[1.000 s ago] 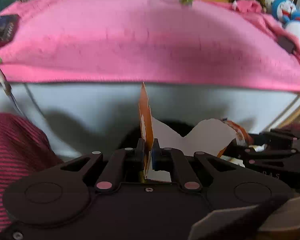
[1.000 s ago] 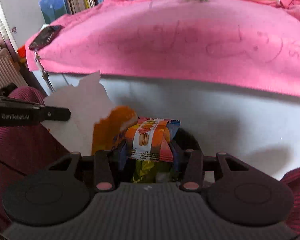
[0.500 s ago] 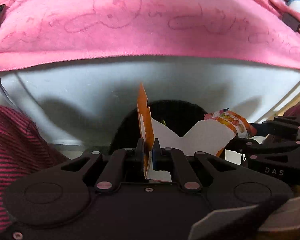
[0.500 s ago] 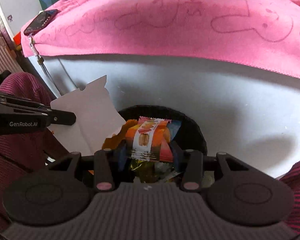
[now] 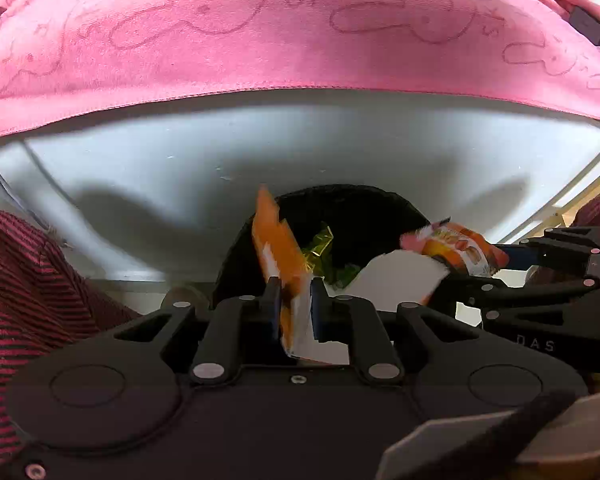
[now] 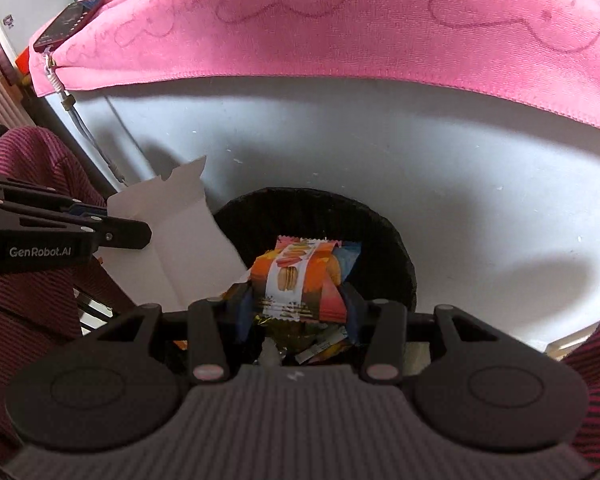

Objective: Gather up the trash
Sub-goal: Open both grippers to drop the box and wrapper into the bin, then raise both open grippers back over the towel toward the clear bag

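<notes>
Left gripper [image 5: 294, 294]: clamped on torn orange-and-white carton [image 5: 284, 256], above the bin's near rim.
Right gripper [image 6: 298, 300]: closed on macaron snack wrapper [image 6: 298, 280], over the bin.
Writing: "GenRobot.AI" on the left tool; "DAS" on the right.
Black bin [image 6: 396, 248]: wrappers inside, against the white cabinet.
Change: both grippers are lower; more of the bin shows.

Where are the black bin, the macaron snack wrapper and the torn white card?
black bin [image 6: 396, 252], right wrist view, inner back wall.
macaron snack wrapper [image 6: 296, 280], right wrist view, printed front face.
torn white card [image 6: 180, 240], right wrist view, blank white face.
</notes>
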The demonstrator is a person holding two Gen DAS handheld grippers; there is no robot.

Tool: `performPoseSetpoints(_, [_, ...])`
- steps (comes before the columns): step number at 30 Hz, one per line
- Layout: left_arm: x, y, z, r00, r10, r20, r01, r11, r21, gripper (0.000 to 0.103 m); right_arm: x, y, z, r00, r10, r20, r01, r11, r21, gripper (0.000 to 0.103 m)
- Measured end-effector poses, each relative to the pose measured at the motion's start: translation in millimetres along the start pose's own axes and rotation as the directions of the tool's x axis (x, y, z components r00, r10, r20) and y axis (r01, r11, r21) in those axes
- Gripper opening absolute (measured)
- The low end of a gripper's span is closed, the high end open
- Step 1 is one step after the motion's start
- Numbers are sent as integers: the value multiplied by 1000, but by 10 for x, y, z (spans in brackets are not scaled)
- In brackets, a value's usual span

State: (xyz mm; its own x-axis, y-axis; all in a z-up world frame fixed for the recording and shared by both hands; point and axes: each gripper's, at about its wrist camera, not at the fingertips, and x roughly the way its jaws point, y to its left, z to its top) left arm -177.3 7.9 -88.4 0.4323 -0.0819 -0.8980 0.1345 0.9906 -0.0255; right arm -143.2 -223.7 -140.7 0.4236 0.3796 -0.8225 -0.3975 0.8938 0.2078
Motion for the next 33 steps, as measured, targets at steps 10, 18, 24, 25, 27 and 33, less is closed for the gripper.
performPoseSetpoints(10, [-59, 8, 11, 999, -2, 35, 2, 1000, -10, 38, -14, -16, 15, 1000, 5, 9, -5, 1000, 15, 67])
performPoseSetpoints(18, [-299, 19, 124, 992, 12, 124, -12, 1000, -3, 48, -196, -51, 138, 997, 15, 70, -16, 1000, 17, 70])
performPoseSetpoints(24, [-606, 34, 409, 968, -18, 252, 19, 1000, -1, 54, -549, -150, 457, 979, 48, 198, -55, 998, 29, 74])
performPoseSetpoints(25, [-669, 31, 479, 959, -19, 284, 17, 1000, 9, 55, -630, -179, 536, 973, 49, 228, -57, 998, 29, 74])
performPoseSetpoints(27, [-769, 28, 604, 941, -23, 339, 16, 1000, 23, 58, -762, -235, 671, 960, 51, 277, -61, 998, 28, 76])
performPoseSetpoints(33, [-946, 6, 1106, 880, -35, 474, 23, 999, 30, 67, -1021, -429, 1095, 915, -10, 404, -5, 999, 36, 82])
